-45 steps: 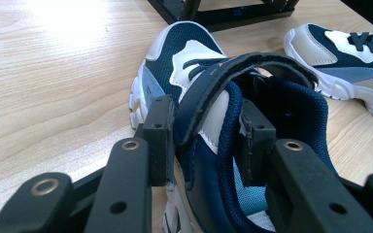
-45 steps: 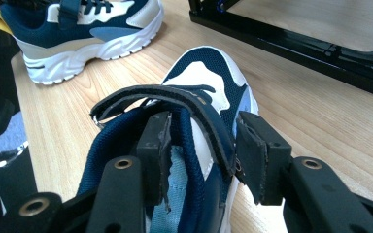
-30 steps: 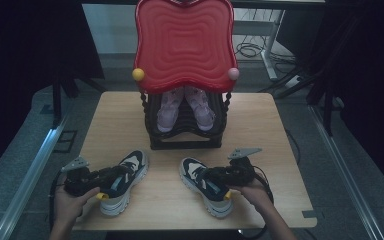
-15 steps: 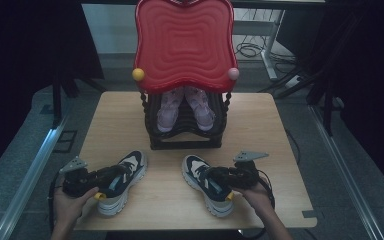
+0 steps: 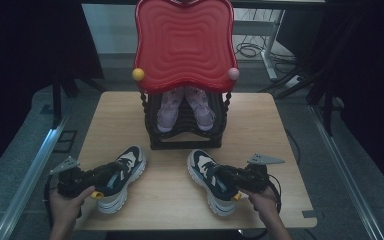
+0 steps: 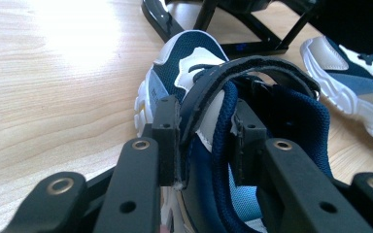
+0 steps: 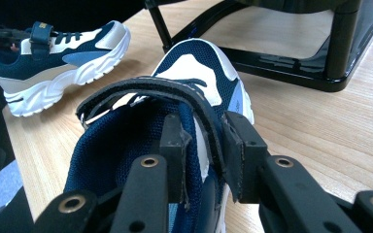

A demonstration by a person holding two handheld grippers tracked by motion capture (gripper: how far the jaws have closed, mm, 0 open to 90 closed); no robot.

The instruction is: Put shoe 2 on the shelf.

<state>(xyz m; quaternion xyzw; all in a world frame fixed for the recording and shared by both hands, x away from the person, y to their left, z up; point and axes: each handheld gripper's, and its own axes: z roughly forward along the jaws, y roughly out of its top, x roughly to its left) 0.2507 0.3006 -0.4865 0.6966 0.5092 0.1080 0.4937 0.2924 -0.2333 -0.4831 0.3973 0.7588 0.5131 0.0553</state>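
**Two sneakers gripped at the collar on a wooden table**

A pale wooden table [image 5: 130, 107] stands in a dim room with dark floor around it; this is where I am working.

My left gripper [image 6: 201, 145] has its jaws clamped on the collar wall and hook-and-loop strap of the left navy, white and blue mesh sneaker [image 5: 120, 176]. The jaws have just been closing, and the padded collar sits pinched between them. My right gripper [image 7: 205, 150] is clamped the same way on the strap and side wall of the right navy, white and blue mesh sneaker [image 5: 211, 180]. Both shoes rest on their soles near the front edge, well apart, toes pointing away from me.

I judge these shoes light and soft: the mesh upper gives under the pads, while the thick white rubber sole stays stiff. The collar beside the strap is the sensible hold, being firm enough not to slip out; a hanging shoe may swing toe-down.

Each shoe has a navy mesh toe, white overlays, a light blue side panel and a dark strap arching over the opening.

Beyond them stands a black shoe rack [image 5: 185, 135] with a glossy red wavy-edged top [image 5: 184, 45], holding a pair of pink sneakers [image 5: 185, 106].
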